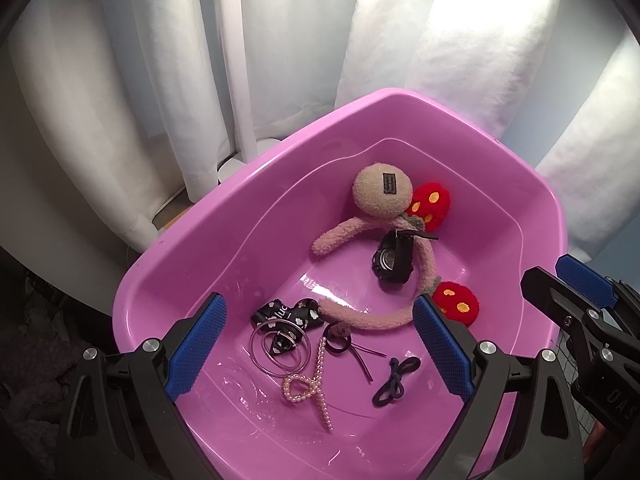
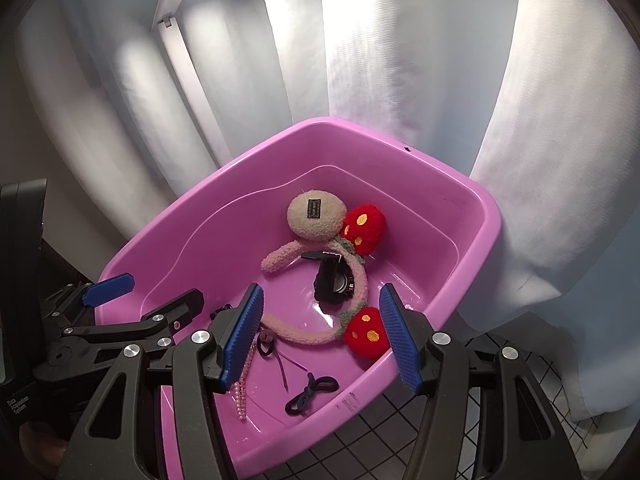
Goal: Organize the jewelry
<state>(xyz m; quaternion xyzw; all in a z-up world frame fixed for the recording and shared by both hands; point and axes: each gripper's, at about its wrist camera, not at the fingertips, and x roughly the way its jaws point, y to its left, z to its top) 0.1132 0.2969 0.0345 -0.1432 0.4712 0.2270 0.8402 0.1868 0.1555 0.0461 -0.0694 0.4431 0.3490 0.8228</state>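
A pink plastic basin holds jewelry: a fuzzy pink headband with red mushroom pompoms, a black watch, silver hoop bangles, a black printed ribbon, a pearl clip, and dark hair ties. My left gripper is open and empty over the basin's near side. My right gripper is open and empty above the headband. Each gripper shows at the edge of the other's view.
White curtains hang behind the basin. A white stand with a base is at the back left. A grid-patterned surface lies under the basin's right side.
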